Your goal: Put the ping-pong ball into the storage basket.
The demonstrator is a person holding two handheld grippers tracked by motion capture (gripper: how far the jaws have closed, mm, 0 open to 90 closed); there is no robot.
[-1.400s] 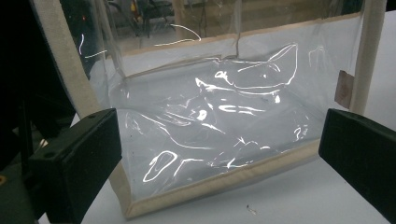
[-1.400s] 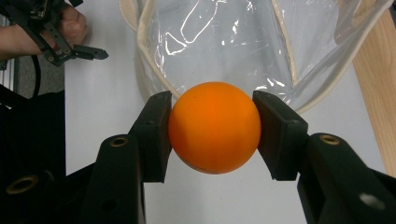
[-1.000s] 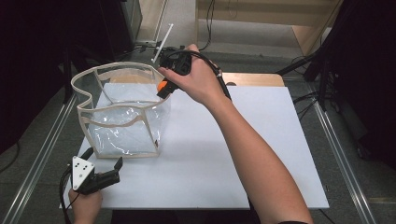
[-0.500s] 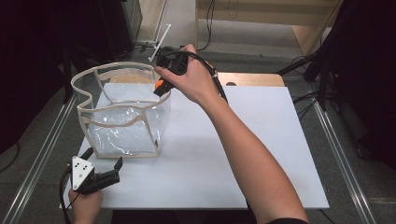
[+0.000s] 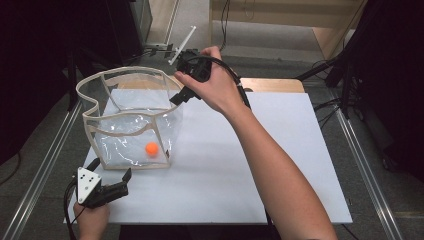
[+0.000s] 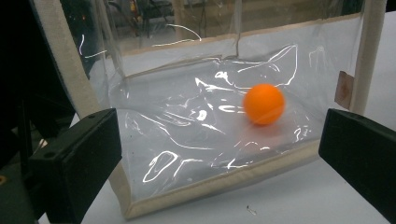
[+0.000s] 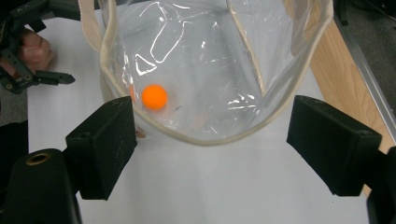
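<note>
A clear plastic bag (image 5: 125,71) with beige trim stands open on the left of the white tabletop (image 5: 280,165). An orange ball (image 5: 152,148) lies on its bottom, near the front wall. My right gripper (image 5: 180,95) hangs over the bag's right rim; its jaws have just been opening and nothing is between them. Its own view looks down past the rim (image 7: 107,70) at the ball (image 7: 154,97). My left gripper (image 5: 111,170) rests open at the near left, just in front of the bag, facing the ball (image 6: 264,103) through the clear wall (image 6: 210,184).
Metal rails (image 5: 45,165) run along both sides of the table. A wooden board (image 5: 272,85) lies at the far edge. A white stick (image 5: 182,45) juts up behind the right hand. The right half of the tabletop is bare white.
The orange ball was between the right gripper's jaws above the bag's rim; the jaws have opened and the ball now lies in the bag. The left gripper kept still.
</note>
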